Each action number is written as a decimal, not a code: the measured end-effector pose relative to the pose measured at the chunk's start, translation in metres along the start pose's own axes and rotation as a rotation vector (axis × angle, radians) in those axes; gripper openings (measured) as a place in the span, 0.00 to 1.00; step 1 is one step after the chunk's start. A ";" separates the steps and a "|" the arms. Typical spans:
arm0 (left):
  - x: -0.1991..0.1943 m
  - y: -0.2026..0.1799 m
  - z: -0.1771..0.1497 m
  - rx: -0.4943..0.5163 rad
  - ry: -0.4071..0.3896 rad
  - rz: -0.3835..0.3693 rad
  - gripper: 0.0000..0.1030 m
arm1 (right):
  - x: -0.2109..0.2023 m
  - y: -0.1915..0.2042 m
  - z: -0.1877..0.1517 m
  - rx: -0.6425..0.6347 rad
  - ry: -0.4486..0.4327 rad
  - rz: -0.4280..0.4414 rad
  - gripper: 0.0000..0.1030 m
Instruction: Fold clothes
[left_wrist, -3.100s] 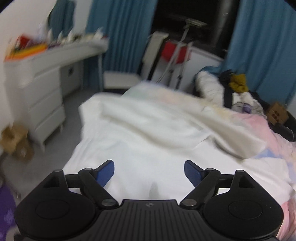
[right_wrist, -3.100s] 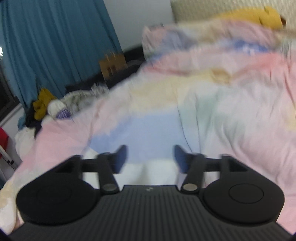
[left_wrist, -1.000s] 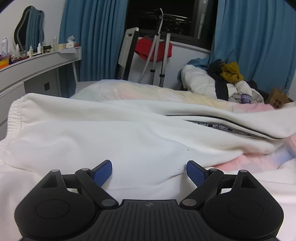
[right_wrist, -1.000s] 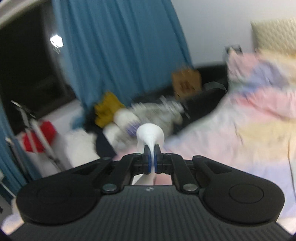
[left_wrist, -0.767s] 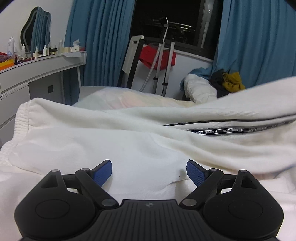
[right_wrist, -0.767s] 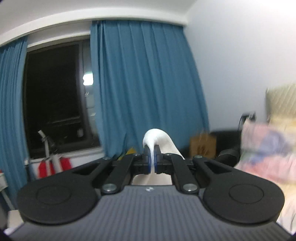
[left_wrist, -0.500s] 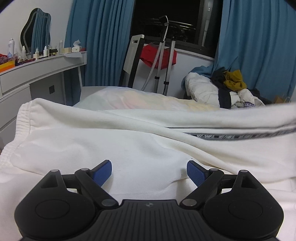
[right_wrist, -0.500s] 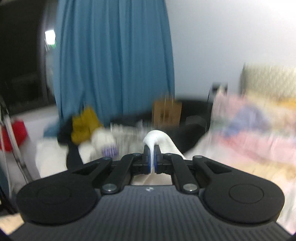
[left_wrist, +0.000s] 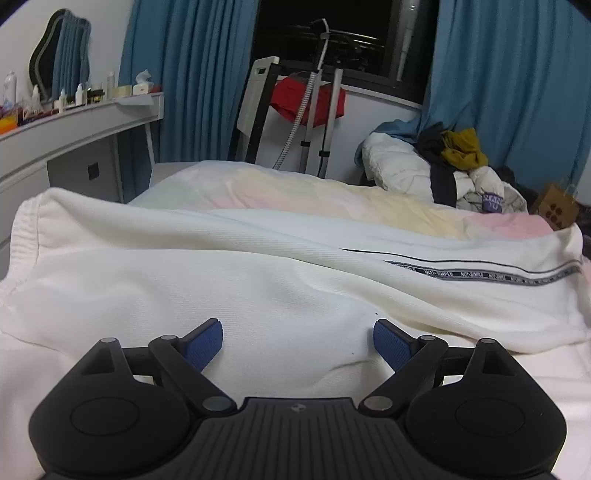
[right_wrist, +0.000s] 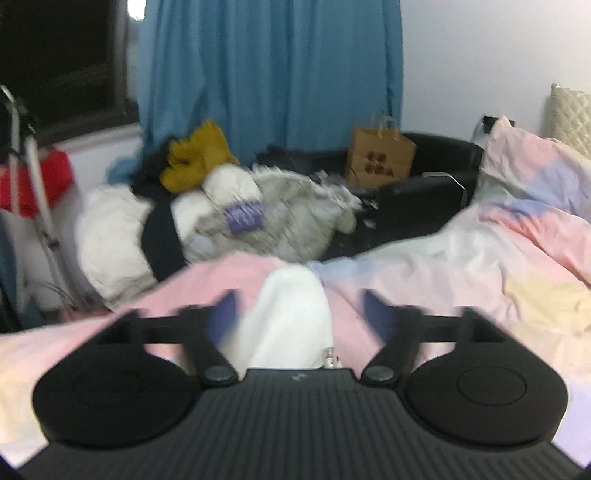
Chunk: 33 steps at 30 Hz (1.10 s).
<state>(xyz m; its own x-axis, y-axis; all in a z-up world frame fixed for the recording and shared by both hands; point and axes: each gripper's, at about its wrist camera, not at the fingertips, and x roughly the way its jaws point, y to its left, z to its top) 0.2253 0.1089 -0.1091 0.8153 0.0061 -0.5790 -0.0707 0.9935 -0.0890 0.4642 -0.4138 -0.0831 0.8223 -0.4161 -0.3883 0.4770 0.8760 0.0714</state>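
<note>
White garment (left_wrist: 258, 280) spread on bed (left_wrist: 314, 195), ahead of wide-apart left gripper (left_wrist: 297, 341); opening right gripper (right_wrist: 299, 314) straddles its end; tape lettering unreadable.

Matt ribbed-knit white garment (left_wrist: 280, 280) lies on a smooth pastel cloth duvet (right_wrist: 480, 258).

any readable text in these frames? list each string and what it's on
"NOT-SIMPLE", repeated along the grey stripe on the white garment; small, only partly legible.
"WAN" over "YU" (uncertain) on the purple label in the clothes pile.
Dark round marks, no letters, on the brown paper bag.
Bottles on the shelf: too small to read.
</note>
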 end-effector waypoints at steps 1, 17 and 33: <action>-0.003 -0.002 0.000 0.011 -0.006 -0.003 0.88 | -0.014 -0.001 0.003 0.010 0.008 0.012 0.86; -0.100 -0.019 -0.020 0.077 -0.063 -0.115 0.88 | -0.320 0.000 -0.067 -0.142 0.087 0.429 0.86; -0.179 0.015 -0.054 0.015 -0.052 -0.047 0.91 | -0.366 -0.043 -0.122 -0.014 0.068 0.490 0.86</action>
<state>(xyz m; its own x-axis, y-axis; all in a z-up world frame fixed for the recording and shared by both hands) 0.0468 0.1168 -0.0509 0.8461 -0.0350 -0.5319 -0.0232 0.9945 -0.1024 0.1052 -0.2692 -0.0563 0.9266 0.0616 -0.3710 0.0351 0.9680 0.2484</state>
